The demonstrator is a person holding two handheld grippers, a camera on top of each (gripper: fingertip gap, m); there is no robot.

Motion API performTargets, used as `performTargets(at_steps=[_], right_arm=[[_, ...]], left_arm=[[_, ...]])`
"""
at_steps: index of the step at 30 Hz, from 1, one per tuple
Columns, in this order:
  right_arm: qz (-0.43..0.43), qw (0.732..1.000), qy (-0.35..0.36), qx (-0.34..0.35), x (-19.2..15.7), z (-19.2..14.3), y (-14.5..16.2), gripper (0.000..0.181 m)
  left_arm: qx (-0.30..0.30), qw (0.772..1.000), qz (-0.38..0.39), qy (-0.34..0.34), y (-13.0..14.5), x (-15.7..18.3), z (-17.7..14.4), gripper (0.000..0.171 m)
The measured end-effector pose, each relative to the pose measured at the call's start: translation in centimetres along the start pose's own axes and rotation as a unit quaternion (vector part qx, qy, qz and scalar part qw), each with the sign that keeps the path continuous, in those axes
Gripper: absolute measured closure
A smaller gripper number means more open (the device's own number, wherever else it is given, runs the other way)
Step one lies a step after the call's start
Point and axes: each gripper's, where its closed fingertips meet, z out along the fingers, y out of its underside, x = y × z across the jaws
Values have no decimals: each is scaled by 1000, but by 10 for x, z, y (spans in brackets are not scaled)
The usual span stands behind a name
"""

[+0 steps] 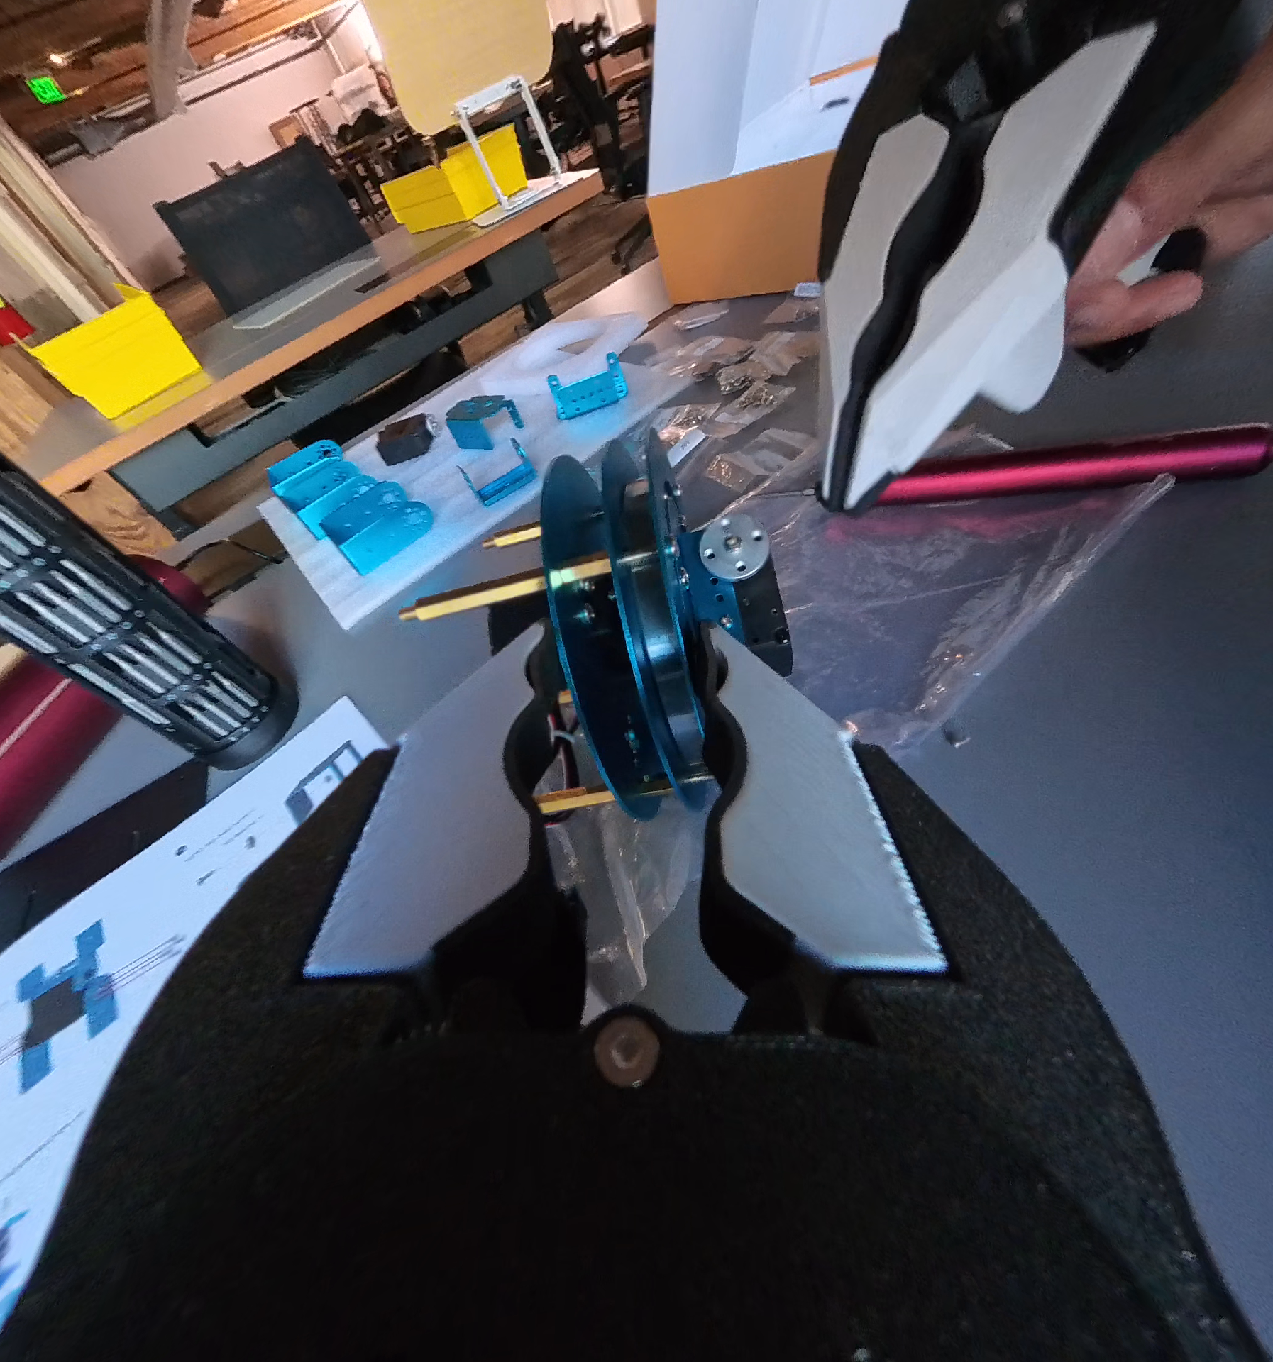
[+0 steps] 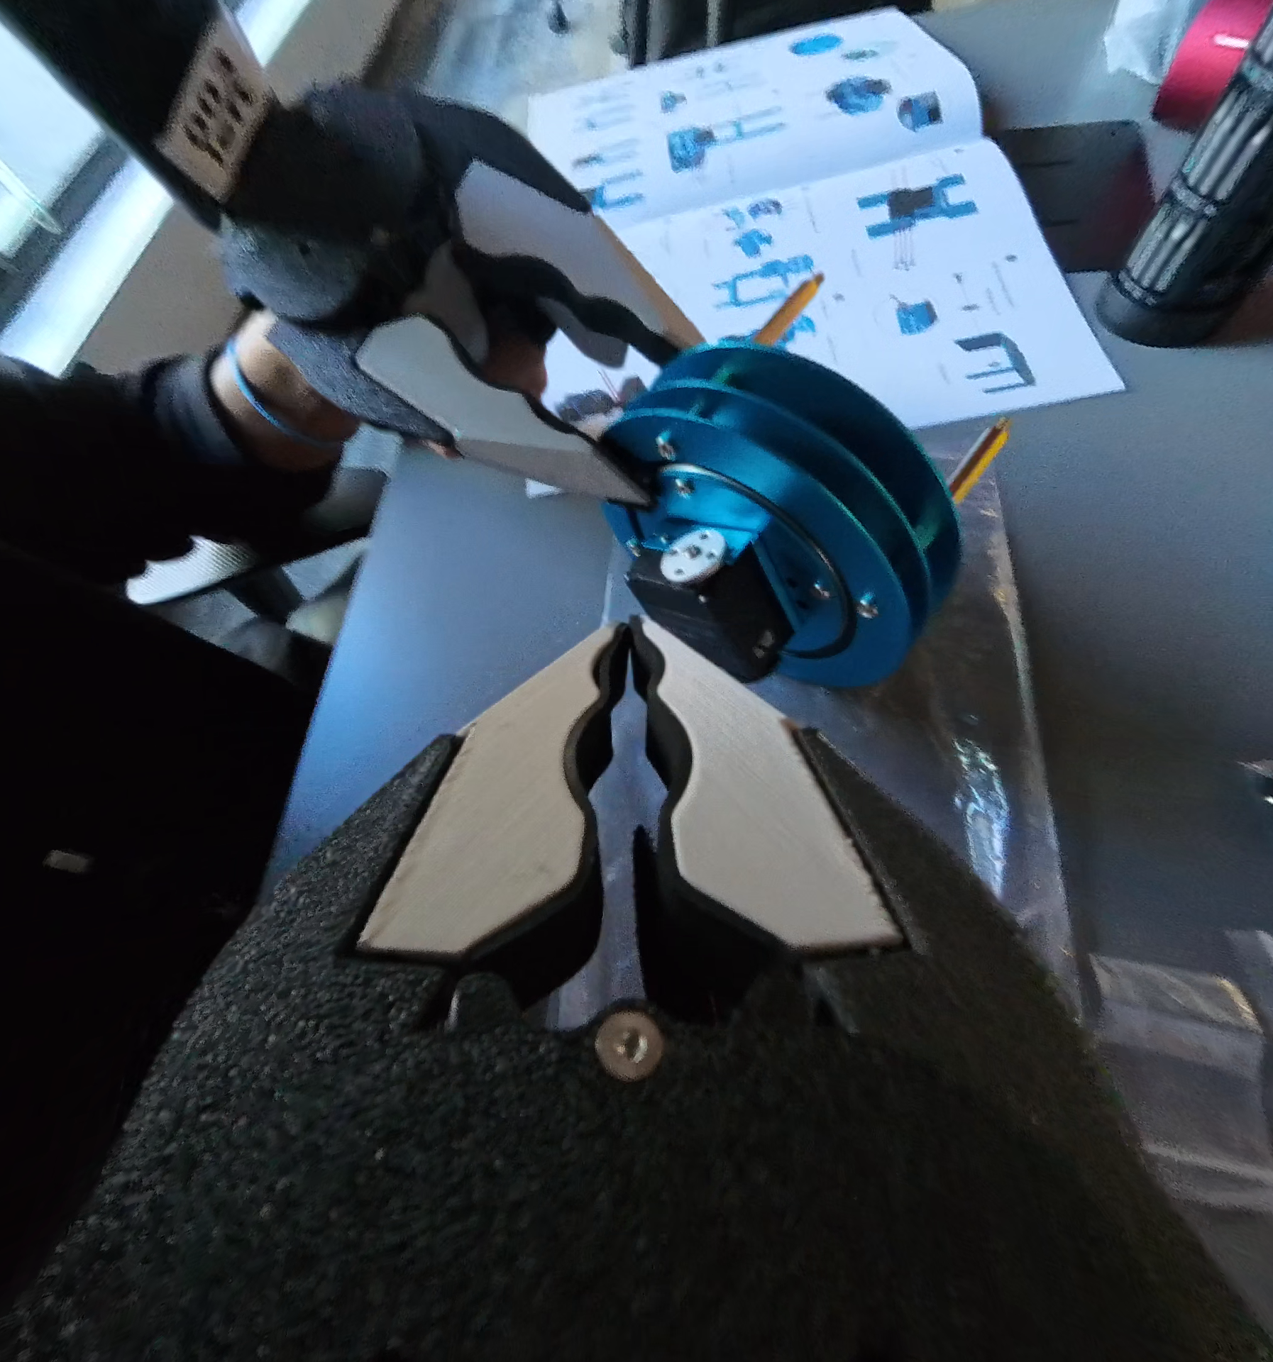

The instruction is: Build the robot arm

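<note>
My left gripper is shut on a blue disc assembly of stacked round plates with brass standoffs, held on edge over a clear plastic bag. A black servo with a silver horn sticks out of its right face. In the right wrist view the assembly is ahead, with the left gripper clamping its rim. My right gripper is shut and empty, its tips just short of the servo. In the left wrist view the right gripper hangs above right, held by a hand.
A red tool handle lies on the grey table behind the right gripper. A white foam sheet holds several blue brackets. Small parts bags lie beyond. An open manual and a black bit holder sit to the left. Some 6 centimetres of space lies between my two pairs of fingers. My right gripper's tips are some 15 centimetres from the red tool handle.
</note>
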Motion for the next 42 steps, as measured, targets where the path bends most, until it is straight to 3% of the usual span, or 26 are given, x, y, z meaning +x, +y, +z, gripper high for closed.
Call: performTargets(at_steps=[6, 9, 13, 16, 20, 25, 30, 39, 42], right_arm=[[-68, 995, -8, -67, -15, 12, 32, 176], [-49, 994, -52, -83, -23, 5, 38, 160], [-58, 991, -37, -113, -23, -7, 63, 159], [-44, 992, 42, -108, 0, -31, 76, 157], [3, 977, 188, -102, 66, -68, 93, 156], [112, 973, 169, -107, 77, -58, 106, 132], [104, 959, 225, -139, 76, -54, 121, 141], [91, 964, 222, -116, 73, -52, 107, 147], [92, 968, 214, -95, 71, -51, 99, 147]], left_arm=[[7, 999, -15, 40, -9, -2, 18, 136], [-2, 999, -1, 52, -14, -2, 28, 135], [-10, 999, 6, 45, -11, -2, 27, 132], [-1, 999, -20, 45, -3, -3, 18, 129], [-6, 996, -41, 81, -1, 1, 22, 137], [-11, 998, -7, 62, -9, -1, 30, 134], [-25, 998, 33, 37, -3, -3, 21, 128], [-28, 999, -21, 35, 14, -6, 7, 125], [-31, 997, -45, 57, 15, -2, 11, 132]])
